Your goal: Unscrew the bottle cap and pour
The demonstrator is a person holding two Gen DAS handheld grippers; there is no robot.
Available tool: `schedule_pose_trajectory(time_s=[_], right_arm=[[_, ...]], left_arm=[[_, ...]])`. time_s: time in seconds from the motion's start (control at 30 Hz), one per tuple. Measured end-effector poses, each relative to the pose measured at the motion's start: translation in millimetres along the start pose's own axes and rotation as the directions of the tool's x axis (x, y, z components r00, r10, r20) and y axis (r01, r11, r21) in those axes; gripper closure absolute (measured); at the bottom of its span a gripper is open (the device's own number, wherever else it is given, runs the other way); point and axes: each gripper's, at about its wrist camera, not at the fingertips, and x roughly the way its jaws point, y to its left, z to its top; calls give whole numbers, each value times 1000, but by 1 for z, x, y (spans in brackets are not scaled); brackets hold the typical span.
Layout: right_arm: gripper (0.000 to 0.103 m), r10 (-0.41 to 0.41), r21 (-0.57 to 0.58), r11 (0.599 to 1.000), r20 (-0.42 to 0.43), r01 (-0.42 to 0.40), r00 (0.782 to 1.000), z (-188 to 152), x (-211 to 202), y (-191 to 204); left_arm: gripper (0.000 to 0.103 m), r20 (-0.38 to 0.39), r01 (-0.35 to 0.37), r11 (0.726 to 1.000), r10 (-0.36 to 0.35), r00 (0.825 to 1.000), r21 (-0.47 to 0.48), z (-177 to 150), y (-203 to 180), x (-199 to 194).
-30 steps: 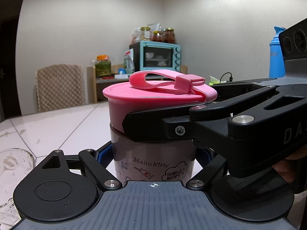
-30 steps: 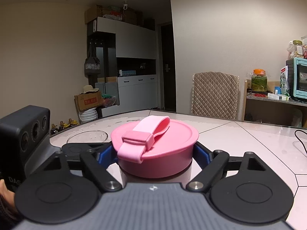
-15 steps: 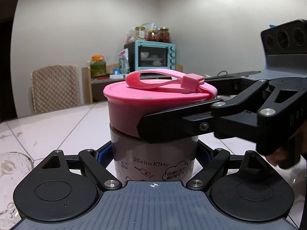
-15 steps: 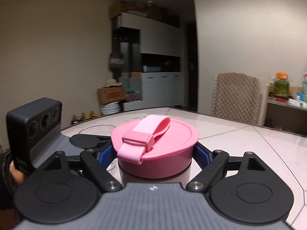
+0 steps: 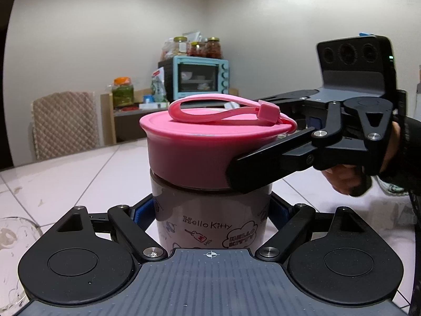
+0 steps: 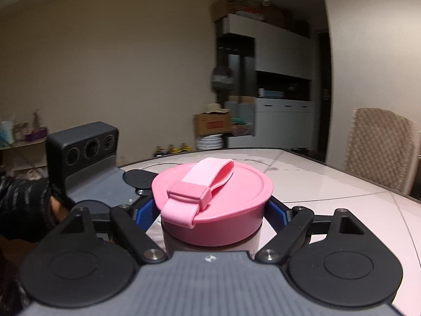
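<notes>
A Hello Kitty bottle (image 5: 210, 218) with a wide pink cap (image 5: 200, 152) and a pink strap loop (image 5: 223, 110) stands upright on the white table. My left gripper (image 5: 210, 210) is shut on the bottle's grey body, below the cap. My right gripper (image 6: 211, 210) is shut on the pink cap (image 6: 213, 202); in the left wrist view its black finger (image 5: 263, 168) presses the cap's right side. The bottle's contents are hidden.
A clear glass bowl (image 5: 13, 239) sits on the table at the left, and its rim (image 6: 163, 163) shows behind the bottle. A quilted chair (image 5: 63, 123) stands at the far table edge. A shelf with a teal toaster oven (image 5: 200, 79) stands behind.
My right gripper has swung around the cap, from in front of it to its right side, turning the cap with it. The left gripper and bottle body have stayed put.
</notes>
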Motion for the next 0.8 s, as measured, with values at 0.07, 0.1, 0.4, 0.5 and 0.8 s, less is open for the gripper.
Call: schedule_pose_trajectory(time_s=[0.07,0.1,0.4,0.5,0.8], right_arm=[[18,28,-8,1000,-1,-28,1000,2,0,-3],[18,34,-9,999,-2,-34,999,2,0,-3],[0,-94,13,995,-5,94,996,1,-5,26],[0,-206,50,977,-11,206,978,1,-7,44],[0,-446,163,886,40,435,894,-10,-14,88]], left_arm=[[14,0,1,1000,-1,1000,-1,0,0,1],[14,0,1,1000,-1,1000,-2,0,1,1],[14,4,3,1000,-3,1000,-3,-4,-6,-4],[14,3,6,1000,-6,1000,-4,-2,0,-2],[14,2,6,1000,-6,1000,-4,-2,2,-1]])
